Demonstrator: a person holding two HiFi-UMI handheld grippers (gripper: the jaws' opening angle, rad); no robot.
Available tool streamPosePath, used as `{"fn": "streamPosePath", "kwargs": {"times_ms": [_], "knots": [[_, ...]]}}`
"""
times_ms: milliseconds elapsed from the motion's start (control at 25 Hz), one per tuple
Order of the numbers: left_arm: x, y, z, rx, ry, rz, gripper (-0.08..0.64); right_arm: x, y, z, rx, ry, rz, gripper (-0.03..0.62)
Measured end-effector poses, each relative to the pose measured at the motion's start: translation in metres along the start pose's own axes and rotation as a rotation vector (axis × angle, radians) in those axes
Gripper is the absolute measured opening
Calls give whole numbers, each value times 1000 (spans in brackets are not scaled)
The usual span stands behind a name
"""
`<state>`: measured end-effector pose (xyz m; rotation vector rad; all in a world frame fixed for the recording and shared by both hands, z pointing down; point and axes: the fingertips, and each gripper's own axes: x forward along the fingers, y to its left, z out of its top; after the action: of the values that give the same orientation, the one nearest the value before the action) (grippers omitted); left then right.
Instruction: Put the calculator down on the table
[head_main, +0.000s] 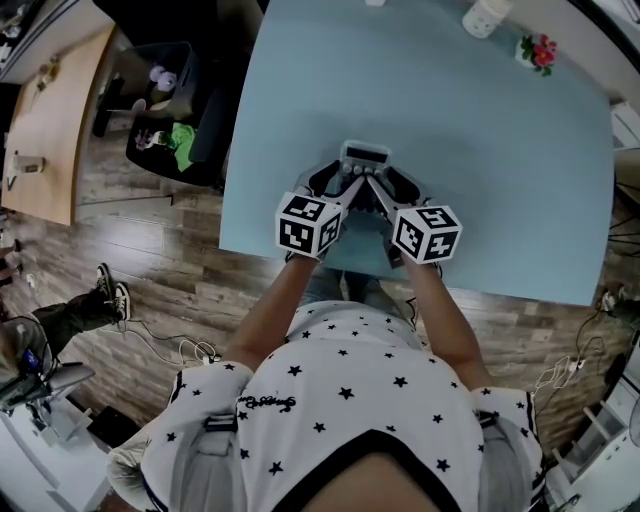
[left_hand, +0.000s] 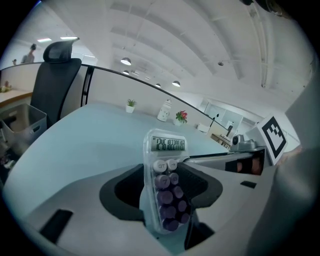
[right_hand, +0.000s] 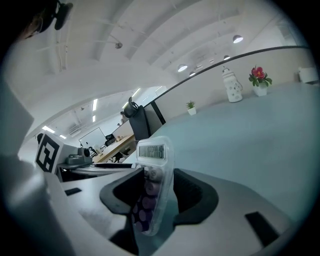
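A clear-cased calculator (head_main: 365, 157) with purple keys and a lit display stands tilted over the near part of the light blue table (head_main: 480, 180). In the left gripper view the calculator (left_hand: 167, 185) faces me, and my left gripper (left_hand: 163, 189) is shut on its two long edges. In the right gripper view the calculator (right_hand: 152, 190) shows edge-on between the jaws of my right gripper (right_hand: 157, 192). A sliver of table shows beside its right edge, so these jaws stand open. In the head view both grippers, left (head_main: 352, 180) and right (head_main: 378, 182), meet at it. Its lower end is hidden.
A white bottle (head_main: 487, 15) and a small flower pot (head_main: 537, 52) stand at the table's far right. A black chair and a bin (head_main: 165, 110) are off the table's left side, beside a wooden desk (head_main: 50, 120). The table's front edge (head_main: 300, 262) lies just under my hands.
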<state>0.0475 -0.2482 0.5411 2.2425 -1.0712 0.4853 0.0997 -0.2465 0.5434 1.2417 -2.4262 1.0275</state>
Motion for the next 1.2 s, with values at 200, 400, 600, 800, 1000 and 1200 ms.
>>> {"fn": "streamPosePath", "kwargs": {"times_ms": [200,400,600,800,1000,1200], "knots": [[6,4,-1,-16,11,17,221,4,-6,0,2,10,-20,183],[12,7,-3,-45,21,18,222,8,-11,-1,-6,20,-44,186],[15,9,-3,-58,29,22,224,10,-14,-1,-15,28,-65,186],[18,10,-4,-62,40,36,224,11,-17,-1,-27,36,-83,186],[20,12,-5,-70,48,51,225,14,-19,-1,-39,45,-95,184],[22,14,-7,-76,55,62,225,17,-21,-3,-34,49,-101,181]]}}
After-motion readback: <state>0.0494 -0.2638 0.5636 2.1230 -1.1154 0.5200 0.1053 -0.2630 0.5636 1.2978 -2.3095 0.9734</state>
